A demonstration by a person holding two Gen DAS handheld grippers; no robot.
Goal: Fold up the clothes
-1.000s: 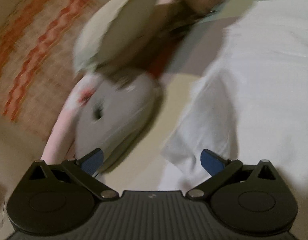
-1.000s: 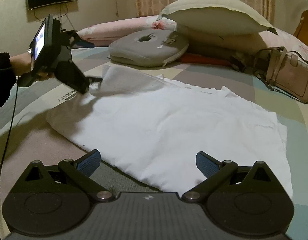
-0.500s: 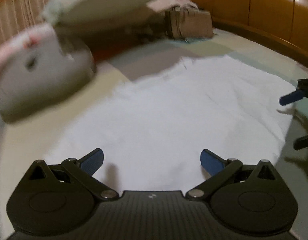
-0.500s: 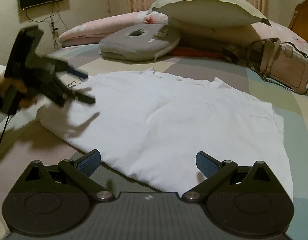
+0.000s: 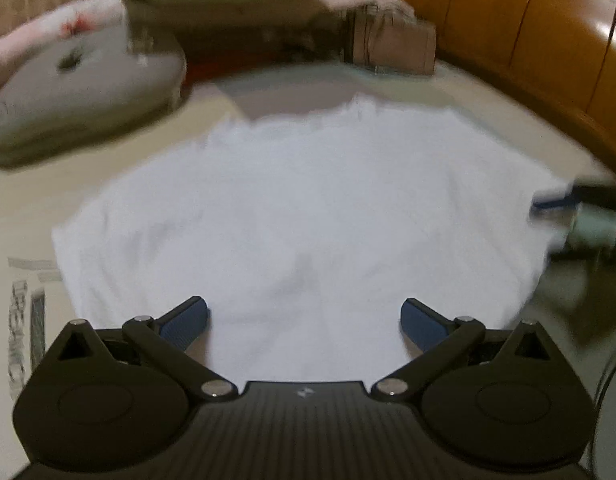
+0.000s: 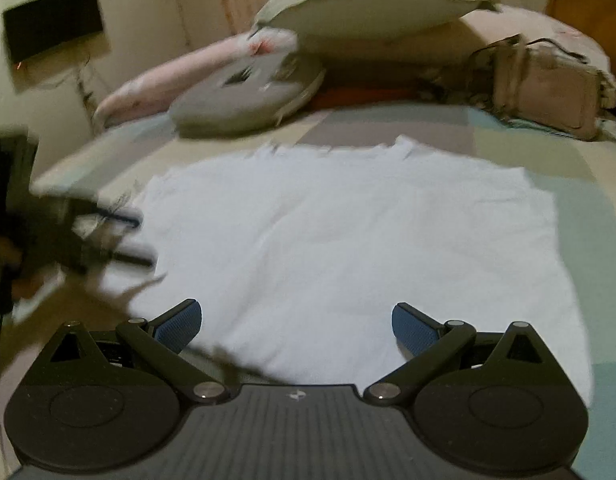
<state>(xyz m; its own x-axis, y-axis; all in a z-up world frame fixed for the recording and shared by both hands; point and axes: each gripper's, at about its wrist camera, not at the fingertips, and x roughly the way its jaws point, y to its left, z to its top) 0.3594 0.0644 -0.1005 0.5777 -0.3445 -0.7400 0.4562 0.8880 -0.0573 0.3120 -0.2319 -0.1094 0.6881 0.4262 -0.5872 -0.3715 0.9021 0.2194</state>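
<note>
White garment (image 6: 348,240) lies spread flat on the bed (image 6: 612,240), both views blurred. Left gripper (image 5: 303,316), jaws apart and empty, hangs over its left edge; right gripper (image 6: 295,320), also apart and empty, over the near hem. Risk: pinching one layer only or bedsheet with it, so the fold drags crooked; grey cushion (image 6: 247,100) is near the collar.

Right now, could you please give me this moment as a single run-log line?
white garment: spread flat on bed | left gripper: open, empty | right gripper: open, empty | fold: not started
</note>
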